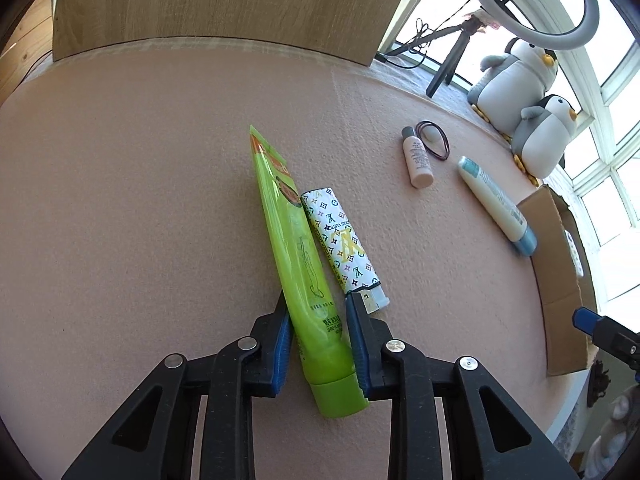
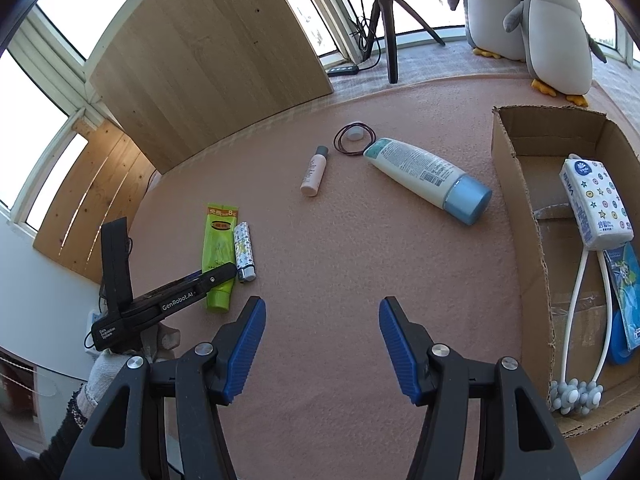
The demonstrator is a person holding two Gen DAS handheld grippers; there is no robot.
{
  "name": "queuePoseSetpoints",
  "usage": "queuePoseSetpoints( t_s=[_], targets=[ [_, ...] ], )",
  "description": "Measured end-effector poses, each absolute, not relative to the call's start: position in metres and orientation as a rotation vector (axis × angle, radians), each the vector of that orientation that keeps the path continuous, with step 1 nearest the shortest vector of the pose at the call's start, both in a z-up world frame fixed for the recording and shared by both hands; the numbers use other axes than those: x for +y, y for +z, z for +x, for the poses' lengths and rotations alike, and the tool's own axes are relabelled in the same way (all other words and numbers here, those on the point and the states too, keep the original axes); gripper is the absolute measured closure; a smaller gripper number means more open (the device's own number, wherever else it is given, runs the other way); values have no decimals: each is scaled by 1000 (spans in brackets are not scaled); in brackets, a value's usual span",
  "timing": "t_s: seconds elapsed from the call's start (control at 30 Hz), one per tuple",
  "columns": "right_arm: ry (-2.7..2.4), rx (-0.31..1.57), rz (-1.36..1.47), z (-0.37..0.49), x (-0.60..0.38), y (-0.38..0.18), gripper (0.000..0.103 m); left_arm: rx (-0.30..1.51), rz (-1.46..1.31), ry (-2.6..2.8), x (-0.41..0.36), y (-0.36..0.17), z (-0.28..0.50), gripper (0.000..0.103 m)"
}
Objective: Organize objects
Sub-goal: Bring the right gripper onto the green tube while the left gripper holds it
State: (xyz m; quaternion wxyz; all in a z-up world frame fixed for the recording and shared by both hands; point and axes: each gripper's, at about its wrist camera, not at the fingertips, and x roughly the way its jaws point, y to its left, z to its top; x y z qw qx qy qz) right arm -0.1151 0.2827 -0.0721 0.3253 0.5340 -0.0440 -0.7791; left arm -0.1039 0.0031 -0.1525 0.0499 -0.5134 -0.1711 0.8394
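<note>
A green tube (image 1: 296,240) lies flat on the pink table mat, cap toward me. My left gripper (image 1: 316,296) straddles its cap end with the jaws narrow. The blue pads sit close along the tube's sides, which look unsqueezed. A white patterned lighter-shaped case (image 1: 342,244) lies against the tube's right side. In the right wrist view the left gripper (image 2: 216,272) lies over the green tube (image 2: 219,256). My right gripper (image 2: 322,300) hovers open over bare mat, nothing between its fingers. One of its blue fingertips (image 1: 584,316) shows at the left view's right edge.
A small pink bottle (image 2: 315,172), dark hair ties (image 2: 354,140) and a white tube with a blue cap (image 2: 424,176) lie farther back. A cardboard box (image 2: 516,200) at right holds a tissue pack (image 2: 596,204) and a massager (image 2: 576,392). Plush penguins (image 2: 556,32) and a tripod (image 2: 390,20) stand behind.
</note>
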Motion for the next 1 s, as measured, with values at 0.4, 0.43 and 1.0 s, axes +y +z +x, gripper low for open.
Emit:
queuePoseSetpoints(
  t_s=[0.4,0.43,1.0],
  targets=[
    [-1944,-6,1418,-102,239,-84,48,-520,-1593,2444,18,-151,-52,76],
    [-1929,0,1423,-101,234,-86,48,-508,-1597,2444,18,-150,-49,74],
    [-1730,24,1509,-91,167,-123,66,-625,-1558,2447,-16,-141,-31,66]
  ],
)
